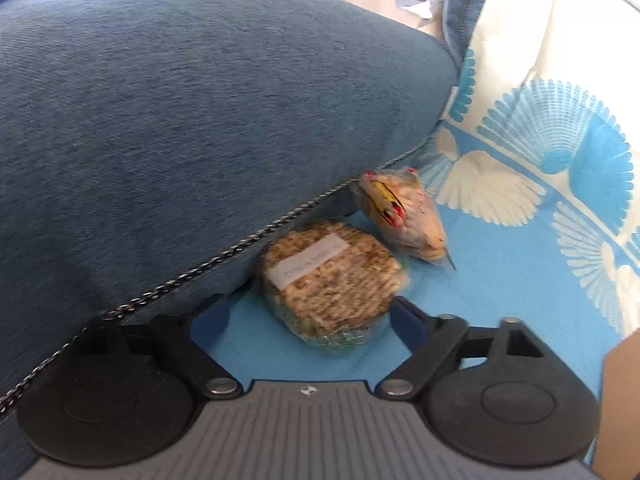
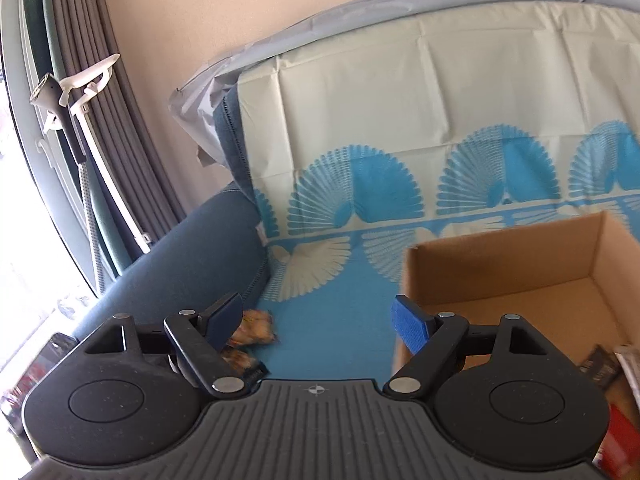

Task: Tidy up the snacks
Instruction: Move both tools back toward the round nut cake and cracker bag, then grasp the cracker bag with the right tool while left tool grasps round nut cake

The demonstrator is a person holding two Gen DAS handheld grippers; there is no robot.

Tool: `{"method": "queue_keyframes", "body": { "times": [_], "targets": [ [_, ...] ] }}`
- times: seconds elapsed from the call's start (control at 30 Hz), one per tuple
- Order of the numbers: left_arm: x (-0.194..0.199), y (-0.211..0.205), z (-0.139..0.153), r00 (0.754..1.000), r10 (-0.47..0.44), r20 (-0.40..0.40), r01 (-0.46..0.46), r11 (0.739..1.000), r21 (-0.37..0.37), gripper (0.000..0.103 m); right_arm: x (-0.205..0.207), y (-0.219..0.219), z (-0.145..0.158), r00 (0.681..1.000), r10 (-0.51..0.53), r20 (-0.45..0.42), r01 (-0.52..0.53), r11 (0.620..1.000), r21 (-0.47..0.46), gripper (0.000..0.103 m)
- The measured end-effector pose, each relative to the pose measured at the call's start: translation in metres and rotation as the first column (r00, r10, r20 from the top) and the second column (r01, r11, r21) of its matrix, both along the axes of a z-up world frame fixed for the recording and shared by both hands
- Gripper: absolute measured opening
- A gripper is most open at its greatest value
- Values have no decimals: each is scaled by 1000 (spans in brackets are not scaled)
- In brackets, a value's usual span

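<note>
In the left wrist view a round stack of rice cakes in clear wrap (image 1: 332,280) lies on the blue patterned cloth (image 1: 500,280), against the blue sofa arm (image 1: 180,120). A smaller clear snack bag with a red and yellow label (image 1: 404,216) lies just beyond it. My left gripper (image 1: 304,312) is open, its fingers on either side of the rice cakes' near edge. In the right wrist view my right gripper (image 2: 320,320) is open and empty above the cloth (image 2: 336,320). Two snack packets (image 2: 256,326) show behind its left finger. An open cardboard box (image 2: 520,272) stands at the right.
The box holds dark and red packets (image 2: 608,376) at its near right corner. The sofa back is draped in cream and blue cloth (image 2: 440,120). Grey curtains (image 2: 112,120) and a bright window are at the left. A box corner (image 1: 620,400) shows at the right of the left wrist view.
</note>
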State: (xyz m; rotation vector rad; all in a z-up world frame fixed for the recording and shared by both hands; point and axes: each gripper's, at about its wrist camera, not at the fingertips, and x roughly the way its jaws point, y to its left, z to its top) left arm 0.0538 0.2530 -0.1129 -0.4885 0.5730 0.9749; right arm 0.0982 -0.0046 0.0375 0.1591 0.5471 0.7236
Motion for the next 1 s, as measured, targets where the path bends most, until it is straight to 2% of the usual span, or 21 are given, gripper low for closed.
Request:
{"method": "queue_keyframes", "body": {
  "times": [0.03, 0.2, 0.33, 0.43, 0.63, 0.83, 0.93, 1.0],
  "targets": [
    [-2, 2, 0, 1000, -11, 24, 12, 1000, -20, 76, 6, 10, 2, 1000, 12, -11, -12, 1000, 9, 83],
    [-8, 8, 1, 998, -17, 58, 21, 998, -65, 69, 43, 69, 4, 989, 122, -89, -123, 992, -6, 83],
    [-16, 5, 4, 996, -15, 83, 22, 996, -86, 66, 71, 120, -11, 965, 205, -165, -216, 975, -53, 83],
    [-21, 5, 6, 994, -7, 111, 18, 995, -101, 65, 80, 158, -25, 947, 267, -178, -291, 948, -127, 82],
    [-27, 4, 10, 990, -2, 143, 20, 992, -126, 63, 86, 234, -56, 899, 407, -159, -437, 842, -315, 81],
    [-27, 10, 8, 989, -6, 145, 28, 988, -152, 63, 94, 286, -87, 843, 494, -211, -534, 730, -426, 80],
    [-28, 11, 8, 989, -8, 146, 30, 987, -155, 64, 95, 300, -102, 827, 510, -238, -555, 671, -491, 76],
    [-28, 10, 9, 989, -8, 145, 30, 987, -155, 64, 95, 303, -110, 816, 517, -260, -570, 644, -510, 69]
  ]
}}
